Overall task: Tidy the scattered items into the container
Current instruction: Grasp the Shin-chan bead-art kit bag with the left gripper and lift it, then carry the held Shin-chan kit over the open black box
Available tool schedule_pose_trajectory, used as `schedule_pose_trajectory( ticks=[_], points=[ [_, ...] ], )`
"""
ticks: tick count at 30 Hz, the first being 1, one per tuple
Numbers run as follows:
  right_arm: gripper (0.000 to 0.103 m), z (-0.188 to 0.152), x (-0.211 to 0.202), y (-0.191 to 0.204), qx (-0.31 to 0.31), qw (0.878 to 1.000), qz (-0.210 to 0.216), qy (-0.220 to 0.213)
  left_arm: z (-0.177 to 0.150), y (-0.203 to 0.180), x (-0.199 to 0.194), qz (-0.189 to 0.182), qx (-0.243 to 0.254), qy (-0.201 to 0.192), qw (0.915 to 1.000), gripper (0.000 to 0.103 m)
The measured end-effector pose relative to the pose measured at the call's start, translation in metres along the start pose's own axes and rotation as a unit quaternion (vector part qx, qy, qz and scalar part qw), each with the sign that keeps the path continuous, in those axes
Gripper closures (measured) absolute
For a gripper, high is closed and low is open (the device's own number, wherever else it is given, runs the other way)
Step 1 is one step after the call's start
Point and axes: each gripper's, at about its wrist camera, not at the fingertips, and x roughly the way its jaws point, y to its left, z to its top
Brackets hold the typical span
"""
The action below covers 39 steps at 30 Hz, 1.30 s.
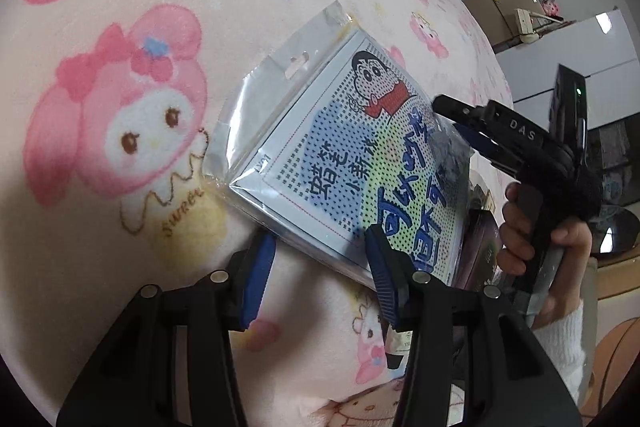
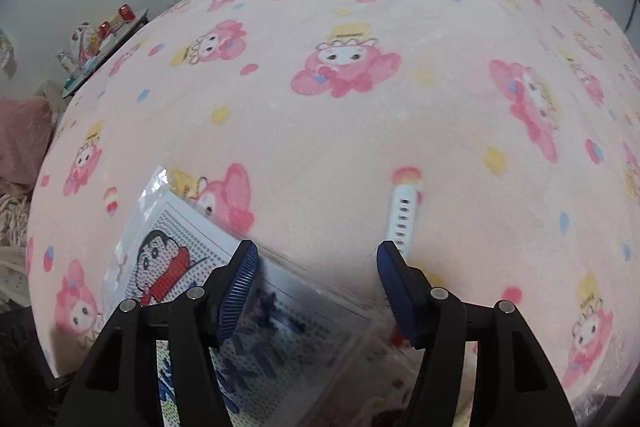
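Observation:
A flat craft kit in a clear plastic sleeve point(image 1: 340, 155), printed with a cartoon boy and blue characters, lies on the pink cartoon blanket point(image 1: 120, 7). My left gripper point(image 1: 320, 267) is open, its blue pads on either side of the kit's near edge. My right gripper point(image 1: 460, 119) reaches in from the right over the kit's far corner, held by a hand. In the right wrist view my right gripper point(image 2: 316, 287) is open above the same kit point(image 2: 188, 267). A white perforated strap point(image 2: 402, 223) lies just beyond its right finger.
The blanket point(image 2: 360, 87) covers the whole bed. A dark box point(image 1: 480, 247) lies beside the kit at the bed's right edge. A cluttered side table point(image 2: 104, 43) stands at the far left, and cupboards point(image 1: 560, 67) at the far right.

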Motion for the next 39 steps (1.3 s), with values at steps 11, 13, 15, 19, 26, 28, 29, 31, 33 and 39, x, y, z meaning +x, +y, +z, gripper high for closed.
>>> schedule_pose_trajectory(
  ticks=[11, 13, 15, 19, 26, 28, 29, 31, 33, 39],
  points=[
    [0.043, -0.083, -0.03, 0.049, -0.063, 0.986, 0.098, 0.121, 0.029, 0.016, -0.035, 0.024, 0.022, -0.015, 0.9993, 0.05],
    [0.043, -0.096, -0.029, 0.052, -0.054, 0.985, 0.098, 0.13, 0.027, 0.016, -0.029, 0.031, 0.037, 0.014, 0.9987, 0.049],
    [0.043, -0.097, -0.024, 0.053, -0.042, 0.99, 0.069, 0.117, 0.022, 0.013, -0.023, 0.037, 0.05, 0.025, 0.9977, 0.046],
    [0.041, -0.085, -0.01, 0.056, -0.017, 0.993, 0.075, 0.088, 0.013, 0.002, -0.005, 0.066, 0.101, 0.029, 0.9923, 0.03],
    [0.041, -0.091, -0.018, 0.059, 0.012, 0.993, 0.077, 0.092, 0.008, -0.001, -0.03, 0.048, 0.103, 0.018, 0.9934, 0.042],
    [0.042, -0.098, -0.034, 0.058, 0.021, 0.993, 0.08, 0.085, 0.003, -0.007, -0.042, 0.031, 0.114, 0.017, 0.9929, 0.043],
    [0.043, -0.102, -0.044, 0.058, 0.025, 0.993, 0.081, 0.078, 0.0, -0.013, -0.048, 0.026, 0.124, 0.013, 0.9919, 0.043],
    [0.043, -0.111, -0.066, 0.055, 0.036, 0.994, 0.083, 0.061, -0.007, -0.028, -0.062, 0.011, 0.146, 0.007, 0.9892, 0.043],
    [0.044, -0.13, -0.086, 0.045, 0.049, 0.995, 0.084, 0.036, -0.017, -0.049, -0.077, -0.008, 0.173, -0.001, 0.9849, 0.042],
    [0.043, -0.166, -0.159, 0.023, 0.095, 0.991, 0.088, -0.039, -0.037, -0.119, -0.117, -0.035, 0.253, -0.021, 0.9666, 0.039]
  ],
)
